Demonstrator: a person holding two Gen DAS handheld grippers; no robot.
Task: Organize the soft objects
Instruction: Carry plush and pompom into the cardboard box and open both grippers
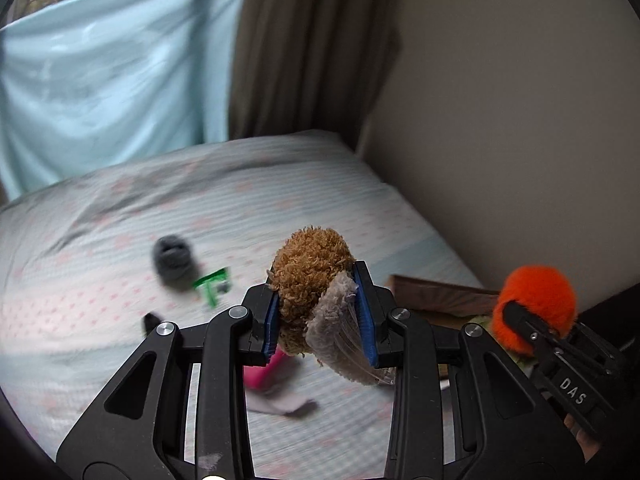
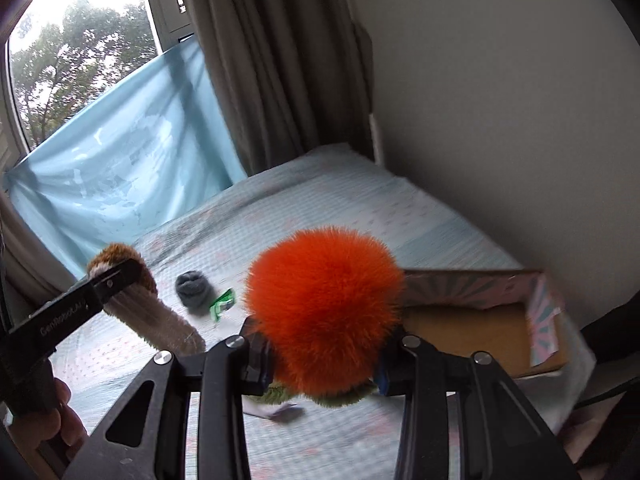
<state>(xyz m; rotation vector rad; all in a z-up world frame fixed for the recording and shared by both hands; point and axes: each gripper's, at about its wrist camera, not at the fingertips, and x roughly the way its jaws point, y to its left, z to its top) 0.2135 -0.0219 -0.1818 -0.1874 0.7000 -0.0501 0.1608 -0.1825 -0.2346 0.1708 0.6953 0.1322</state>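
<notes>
I am carrying a brown plush toy (image 1: 312, 276) clamped in my left tongs (image 1: 320, 316) and an orange pompom (image 2: 324, 308) clamped in my right tongs (image 2: 324, 376), both raised above the bed (image 2: 360, 188). Next, I judge, both need lowering into the open cardboard box (image 2: 472, 328) just right of the pompom before releasing.

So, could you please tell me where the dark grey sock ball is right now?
The dark grey sock ball lies on the bed, beside the green wrapper, left of the cardboard box.
</notes>
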